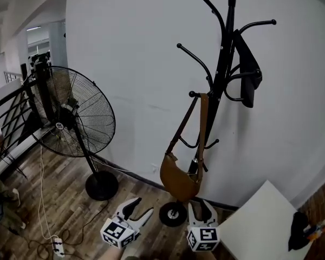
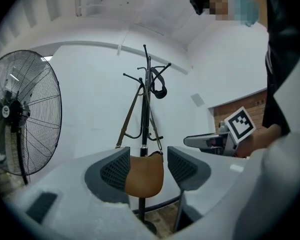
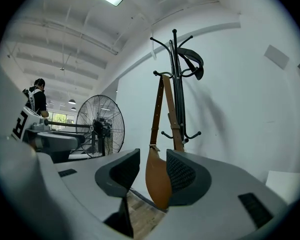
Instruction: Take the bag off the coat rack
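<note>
A brown leather bag [image 1: 179,180] hangs by its long strap [image 1: 202,126] from a low hook of the black coat rack [image 1: 223,75], close to the pole. Both grippers are low in front of it, pointing at it. My left gripper [image 1: 141,208] is open and stands to the left of the rack's base. My right gripper [image 1: 201,206] is open just below the bag. In the left gripper view the bag [image 2: 145,176] shows in the gap of the left gripper [image 2: 149,164], farther off. In the right gripper view the bag [image 3: 157,181] hangs beyond the open right gripper [image 3: 153,169], untouched.
A black item [image 1: 249,75] hangs from an upper hook. A large black standing fan [image 1: 78,118] is to the left, its cable and power strip [image 1: 57,245] on the wood floor. A white table [image 1: 260,226] stands at bottom right. A white wall is behind the rack.
</note>
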Action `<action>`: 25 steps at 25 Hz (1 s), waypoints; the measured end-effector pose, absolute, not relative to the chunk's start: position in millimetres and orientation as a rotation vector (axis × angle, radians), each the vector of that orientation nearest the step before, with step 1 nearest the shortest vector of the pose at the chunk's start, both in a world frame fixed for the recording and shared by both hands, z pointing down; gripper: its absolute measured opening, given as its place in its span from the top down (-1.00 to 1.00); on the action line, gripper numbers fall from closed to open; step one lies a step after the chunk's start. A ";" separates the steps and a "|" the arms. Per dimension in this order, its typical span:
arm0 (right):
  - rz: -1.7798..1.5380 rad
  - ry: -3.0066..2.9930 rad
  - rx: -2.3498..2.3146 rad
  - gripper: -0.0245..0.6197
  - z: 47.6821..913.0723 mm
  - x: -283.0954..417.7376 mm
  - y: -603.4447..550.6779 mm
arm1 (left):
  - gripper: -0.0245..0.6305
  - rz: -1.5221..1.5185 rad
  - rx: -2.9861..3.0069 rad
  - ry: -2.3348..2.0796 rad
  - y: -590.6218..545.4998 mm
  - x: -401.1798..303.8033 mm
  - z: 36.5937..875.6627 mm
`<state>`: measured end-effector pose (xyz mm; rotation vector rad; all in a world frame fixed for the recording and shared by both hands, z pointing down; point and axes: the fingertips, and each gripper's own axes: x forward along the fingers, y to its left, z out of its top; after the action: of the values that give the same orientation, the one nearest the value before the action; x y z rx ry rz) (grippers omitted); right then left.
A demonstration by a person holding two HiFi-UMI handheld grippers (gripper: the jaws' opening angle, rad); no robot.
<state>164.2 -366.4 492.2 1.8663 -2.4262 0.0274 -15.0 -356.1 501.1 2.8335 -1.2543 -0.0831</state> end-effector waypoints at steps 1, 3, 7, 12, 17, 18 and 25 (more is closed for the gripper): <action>0.031 -2.426 1.860 0.47 493.1 165.1 -371.3 | 0.23 -0.080 2.835 -1.250 -360.8 -12.4 502.3; 0.039 -2.419 1.851 0.47 494.6 166.8 -379.1 | 0.23 -0.079 2.841 -1.234 -369.9 -7.2 504.4; 0.043 -2.389 1.866 0.47 495.4 171.3 -394.2 | 0.22 -0.097 2.840 -1.206 -392.6 -1.0 506.8; 0.037 -2.338 1.930 0.47 490.3 174.9 -415.3 | 0.22 -0.087 2.880 -1.106 -426.5 9.5 505.7; 0.008 -2.262 2.006 0.47 477.3 172.6 -441.4 | 0.22 -0.083 2.936 -1.005 -466.8 12.9 494.7; 0.000 -2.248 2.024 0.47 474.6 172.1 -446.8 | 0.22 -0.082 2.949 -0.984 -474.5 13.2 492.4; -0.059 -2.146 2.117 0.46 462.5 163.6 -483.7 | 0.20 -0.078 3.002 -0.879 -527.9 12.0 480.6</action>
<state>163.6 -483.7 462.5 2.1165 -2.1461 -0.0593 12.0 -527.9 480.6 3.0022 -0.8788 -0.0780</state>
